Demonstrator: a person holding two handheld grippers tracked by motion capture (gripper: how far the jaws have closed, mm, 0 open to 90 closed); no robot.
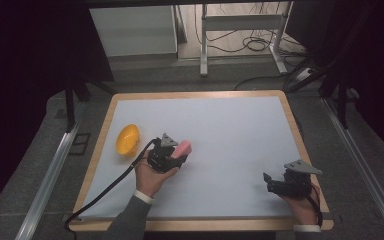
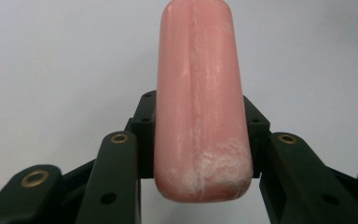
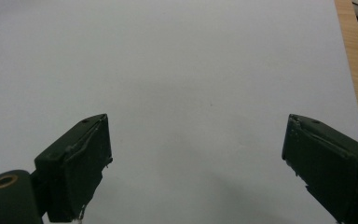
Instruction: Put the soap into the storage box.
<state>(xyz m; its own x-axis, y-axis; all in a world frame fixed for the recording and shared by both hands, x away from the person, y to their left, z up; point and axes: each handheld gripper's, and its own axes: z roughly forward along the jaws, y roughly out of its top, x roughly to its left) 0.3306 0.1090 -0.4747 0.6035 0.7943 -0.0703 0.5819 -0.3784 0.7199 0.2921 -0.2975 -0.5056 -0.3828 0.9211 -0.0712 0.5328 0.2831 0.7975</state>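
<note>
White table (image 1: 230, 130), wood edge, grey floor, perhaps cables (image 1: 252, 42) behind

A wood-edged table (image 1: 97, 150) with a pale mat (image 1: 230, 135) stands on grey carpet (image 1: 40, 165), with metal rails (image 1: 45, 185) at three and nine o'clock, a white cabinet (image 1: 135, 30) at eleven, a white frame (image 1: 240, 22) with loose cables (image 1: 252, 45) at twelve, and dark curtains (image 1: 25, 55) on both sides.

pink bar (image 2: 200, 107) clamped between black fingers (image 2: 144, 135), white surface (image 2: 51, 60)
</note>
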